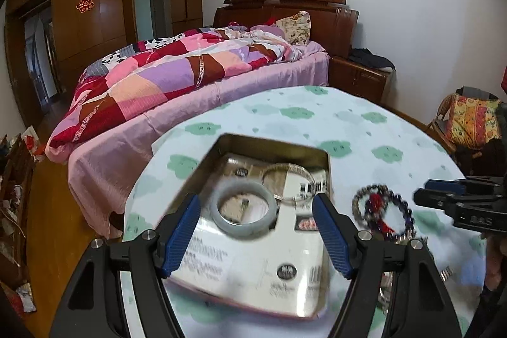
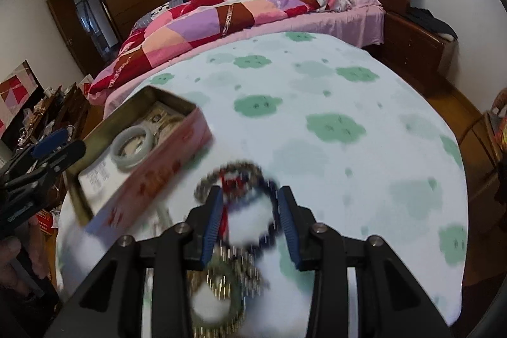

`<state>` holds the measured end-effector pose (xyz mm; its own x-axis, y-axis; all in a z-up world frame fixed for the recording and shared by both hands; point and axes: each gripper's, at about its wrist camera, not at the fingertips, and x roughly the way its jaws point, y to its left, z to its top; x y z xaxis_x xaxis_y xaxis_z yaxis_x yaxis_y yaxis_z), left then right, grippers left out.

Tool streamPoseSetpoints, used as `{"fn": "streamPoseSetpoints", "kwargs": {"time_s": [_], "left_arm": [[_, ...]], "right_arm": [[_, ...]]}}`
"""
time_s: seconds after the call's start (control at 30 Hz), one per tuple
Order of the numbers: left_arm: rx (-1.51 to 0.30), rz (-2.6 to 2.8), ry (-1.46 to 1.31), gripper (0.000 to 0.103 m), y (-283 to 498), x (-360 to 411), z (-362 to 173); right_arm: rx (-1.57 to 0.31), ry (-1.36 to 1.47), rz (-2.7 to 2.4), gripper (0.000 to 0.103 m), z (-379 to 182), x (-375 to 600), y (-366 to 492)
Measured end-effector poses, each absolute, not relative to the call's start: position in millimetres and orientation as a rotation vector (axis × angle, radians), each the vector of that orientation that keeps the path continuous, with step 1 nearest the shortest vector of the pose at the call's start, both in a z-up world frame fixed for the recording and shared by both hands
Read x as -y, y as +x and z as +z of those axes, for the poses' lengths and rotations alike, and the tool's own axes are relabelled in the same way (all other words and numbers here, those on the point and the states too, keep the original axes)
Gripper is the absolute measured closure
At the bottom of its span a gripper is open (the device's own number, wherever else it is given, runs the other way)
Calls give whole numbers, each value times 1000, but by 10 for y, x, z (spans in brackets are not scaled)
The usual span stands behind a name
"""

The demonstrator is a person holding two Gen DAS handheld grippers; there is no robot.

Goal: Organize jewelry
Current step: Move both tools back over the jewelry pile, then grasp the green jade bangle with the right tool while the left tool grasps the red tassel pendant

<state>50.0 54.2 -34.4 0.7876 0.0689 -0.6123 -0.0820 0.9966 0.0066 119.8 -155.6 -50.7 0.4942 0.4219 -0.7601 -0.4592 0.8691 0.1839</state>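
Left gripper (image 1: 256, 214) jaws open above tin (image 1: 326, 160) holding jade bangle (image 1: 243, 209). Right gripper (image 2: 250, 211) jaws apart, straddling bead bracelets (image 2: 236, 171) on surface (image 2: 348, 91); no grip.

The open rectangular tin box (image 1: 275, 148) has dull brassy metal inner walls and a glossy pink printed outside (image 2: 152, 179), and holds a smooth, milky grey-green stone-like bangle (image 1: 244, 211) and a thin shiny silver metal bangle (image 1: 290, 181) on printed paper. It sits on matt white cloth with green cloud shapes (image 2: 332, 122). The black grippers' pads (image 1: 182, 235) look like ribbed blue plastic.
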Motion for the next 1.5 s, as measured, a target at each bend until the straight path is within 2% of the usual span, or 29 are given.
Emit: {"fn": "streamPoseSetpoints", "kwargs": {"time_s": [0.07, 0.53, 0.6, 0.67, 1.07, 1.4, 1.5], "left_arm": [[-665, 95, -12, 30, 441, -492, -382], [-677, 88, -14, 30, 172, -294, -374], [-681, 71, 2, 30, 153, -218, -381], [-690, 45, 12, 30, 138, -150, -402], [-732, -112, 68, 30, 19, 247, -521], [-817, -176, 3, 30, 109, 277, -699], [-825, -187, 10, 37, 126, 319, -725]], "right_arm": [[-904, -58, 543, 57, -509, 1567, 1063], [-933, -172, 700, 58, -806, 1167, 578], [-947, -169, 698, 66, -871, 1190, 592], [-958, -151, 705, 92, -909, 1237, 596], [-891, -126, 614, 93, -758, 1570, 518], [-871, -150, 574, 93, -769, 1707, 428], [-865, -153, 575, 93, -778, 1689, 417]]}}
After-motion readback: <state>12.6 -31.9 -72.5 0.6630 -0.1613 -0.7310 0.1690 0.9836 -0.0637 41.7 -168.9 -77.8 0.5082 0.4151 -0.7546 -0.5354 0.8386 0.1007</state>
